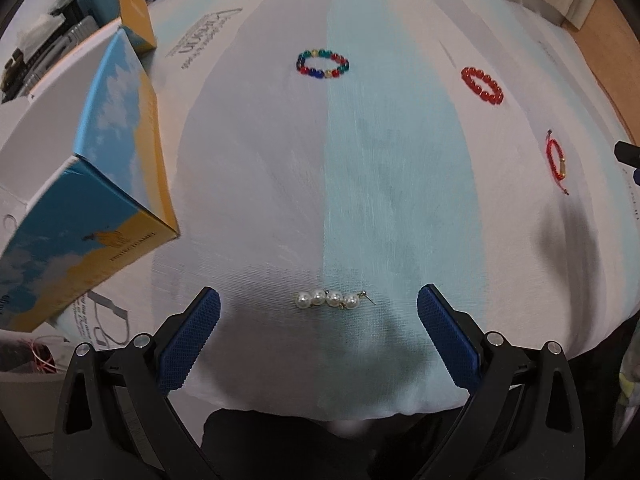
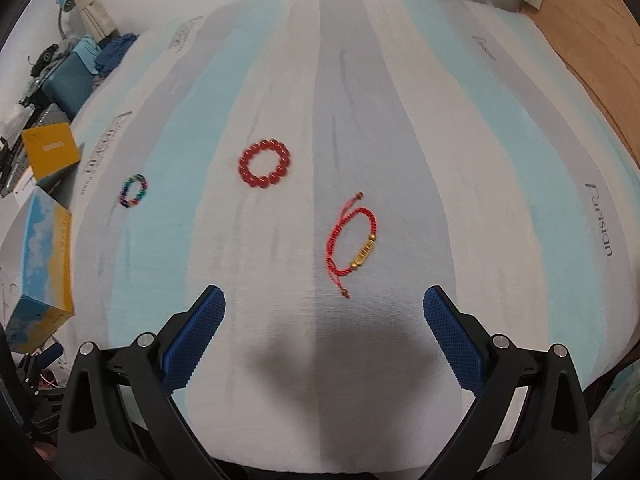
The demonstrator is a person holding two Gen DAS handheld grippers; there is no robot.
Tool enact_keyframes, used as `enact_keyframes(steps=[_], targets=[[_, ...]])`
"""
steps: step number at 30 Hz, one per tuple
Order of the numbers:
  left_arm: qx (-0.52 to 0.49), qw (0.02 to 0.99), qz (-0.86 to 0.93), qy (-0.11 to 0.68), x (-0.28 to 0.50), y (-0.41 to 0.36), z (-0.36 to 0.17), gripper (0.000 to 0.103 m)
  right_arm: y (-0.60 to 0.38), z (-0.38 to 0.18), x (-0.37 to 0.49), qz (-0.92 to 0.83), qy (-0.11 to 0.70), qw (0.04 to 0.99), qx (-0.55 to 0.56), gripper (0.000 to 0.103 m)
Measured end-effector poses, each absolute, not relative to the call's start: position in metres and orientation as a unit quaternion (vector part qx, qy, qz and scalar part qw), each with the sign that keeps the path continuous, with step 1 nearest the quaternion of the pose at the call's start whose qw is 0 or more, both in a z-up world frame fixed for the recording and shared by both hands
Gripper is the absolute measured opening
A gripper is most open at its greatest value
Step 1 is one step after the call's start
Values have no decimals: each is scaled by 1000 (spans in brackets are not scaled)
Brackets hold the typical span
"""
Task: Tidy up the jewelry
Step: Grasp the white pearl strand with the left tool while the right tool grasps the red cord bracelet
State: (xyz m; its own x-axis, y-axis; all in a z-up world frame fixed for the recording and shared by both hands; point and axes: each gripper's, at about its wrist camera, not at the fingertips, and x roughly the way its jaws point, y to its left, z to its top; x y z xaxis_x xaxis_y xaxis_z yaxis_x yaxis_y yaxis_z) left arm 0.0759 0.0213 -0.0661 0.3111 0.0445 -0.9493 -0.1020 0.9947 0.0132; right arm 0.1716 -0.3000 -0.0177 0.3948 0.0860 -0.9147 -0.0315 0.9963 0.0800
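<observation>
Printed lettering is showing on the striped white, grey and pale-blue bedsheet [image 1: 280, 160]. In the right wrist view one word is reading roughly as "Parisian" [image 2: 600, 220]; the other prints there are too blurred to read. In the left wrist view the lettering near the boxes is lying inverted and is not reading clearly. The blue-and-yellow cardboard box with a cloud pattern [image 1: 108, 168] is carrying small print on its near face, too small to make out. A second yellow cardboard box [image 2: 50, 150] is bearing a short white label, illegible.

The box with the clouds is being cut off by the frame edge in both views. Clutter beyond the bed's far left corner is too dim to identify.

The left tool [image 1: 319, 306] is standing wide open, holding nothing. The short strand of four white pearl beads with a gold pin [image 1: 330, 300] is lying on the sheet directly between its blue pads [image 1: 192, 336], touching neither.

The right tool [image 2: 324, 308] is likewise spread wide and empty. The red woven cord bracelet with a gold tube bead [image 2: 354, 242] is lying just ahead of its tips. The red round-bead bracelet [image 2: 265, 163] and the multicoloured glass-bead bracelet [image 2: 134, 191] are lying farther off, well apart.
</observation>
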Motion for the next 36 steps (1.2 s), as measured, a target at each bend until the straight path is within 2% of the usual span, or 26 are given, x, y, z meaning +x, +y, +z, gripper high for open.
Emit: enact_keyframes(steps=[4,8,12,16,30,36], targets=[[-26,799,51,599,80,21,-83,96,-307,-41,181,33,562,826,30,96],[-31,791,64,608,84,22,-97,91,-311,-60,189,33,572,819,33,96],[-42,780,68,621,90,26,-111,81,-317,-77,199,28,582,811,41,95],[-42,774,69,628,93,27,-120,79,-319,-90,208,25,590,806,44,95],[-54,761,69,643,104,43,-124,53,-315,-119,244,13,614,788,40,95],[-38,758,62,648,110,43,-125,54,-309,-128,247,17,621,783,38,95]])
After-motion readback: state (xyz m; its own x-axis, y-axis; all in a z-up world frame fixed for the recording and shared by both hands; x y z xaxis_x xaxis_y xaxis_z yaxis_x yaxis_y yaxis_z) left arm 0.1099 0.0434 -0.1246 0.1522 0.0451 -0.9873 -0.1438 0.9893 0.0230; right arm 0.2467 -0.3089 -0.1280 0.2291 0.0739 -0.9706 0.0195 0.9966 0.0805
